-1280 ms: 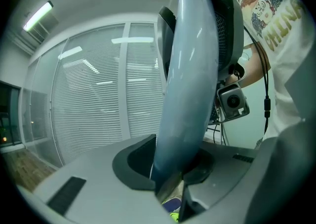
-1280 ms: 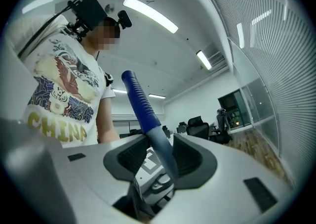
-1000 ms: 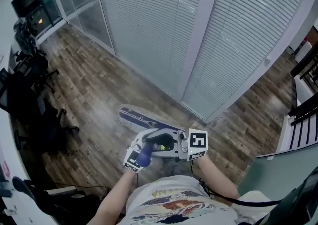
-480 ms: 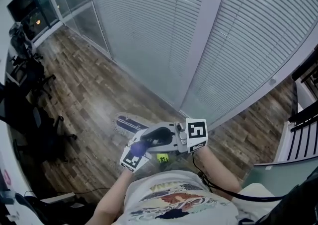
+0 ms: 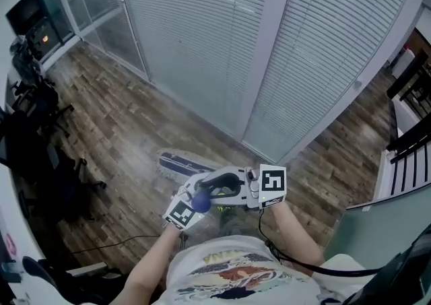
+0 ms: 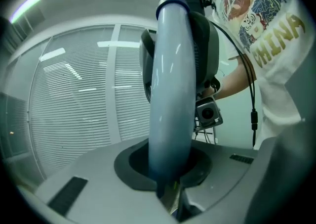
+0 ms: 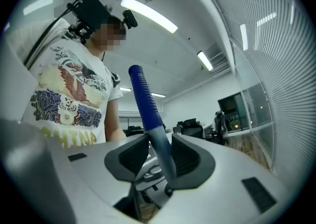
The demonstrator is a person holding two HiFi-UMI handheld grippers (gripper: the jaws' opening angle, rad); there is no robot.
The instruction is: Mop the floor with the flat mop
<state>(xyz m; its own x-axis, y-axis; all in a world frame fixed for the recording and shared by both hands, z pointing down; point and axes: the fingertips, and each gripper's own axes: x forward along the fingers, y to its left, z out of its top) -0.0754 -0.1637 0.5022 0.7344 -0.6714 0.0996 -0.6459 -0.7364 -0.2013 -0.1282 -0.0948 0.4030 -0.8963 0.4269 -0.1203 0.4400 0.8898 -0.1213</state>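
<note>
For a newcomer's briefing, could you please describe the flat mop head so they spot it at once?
Find the wall of pale slatted blinds, then the brown wood-plank floor at its foot. There lies a flat oblong mop head, blue with a whitish fringe; unlike the black office chairs at the left, it is low, light-edged and alone mid-floor.

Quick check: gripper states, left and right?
Left gripper: closed on the mop handle.
Right gripper: jaws have just been closing, now gripping the mop handle higher up.
</note>
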